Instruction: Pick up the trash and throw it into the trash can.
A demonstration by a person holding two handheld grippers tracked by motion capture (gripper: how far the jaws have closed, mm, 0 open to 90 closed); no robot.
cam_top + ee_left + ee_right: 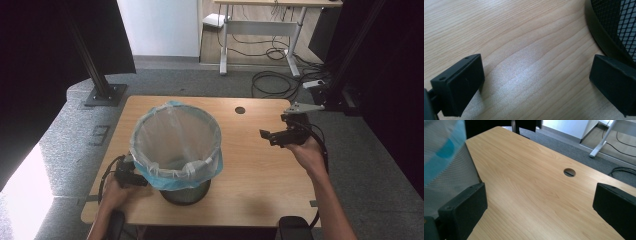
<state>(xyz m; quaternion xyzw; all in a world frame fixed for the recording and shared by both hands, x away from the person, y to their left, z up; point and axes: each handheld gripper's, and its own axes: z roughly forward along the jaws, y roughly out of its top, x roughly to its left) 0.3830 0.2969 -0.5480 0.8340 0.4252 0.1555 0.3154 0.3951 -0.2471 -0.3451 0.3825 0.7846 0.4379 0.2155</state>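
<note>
The mesh wastebasket (185, 192), lined with a pale blue bag (176, 145) folded over its rim, is seen standing on the wooden table (260, 175) between the two tools. The left gripper (131, 176) is held low at the basket's near left side, just beside the hanging edge of the bag; in the left gripper view its jaws are spread wide over bare table, nothing is gripped between them, and the black base ring of the wastebasket (604, 37) is seen just beyond the right-hand jaw. The right gripper (272, 136) is held in the person's right hand above the table, apart from the basket, with its jaws pointed towards it. In the right gripper view those jaws are released and empty, and the mesh wall and blue bag are seen just past the left-hand jaw, blurred. Ahead of that gripper a round cable hole (569, 172) is set in the tabletop. Only open table lies between the right gripper and the basket. Beyond the far edge, grey carpet, loose cables (272, 82) and a white desk frame (260, 30) are seen.
</note>
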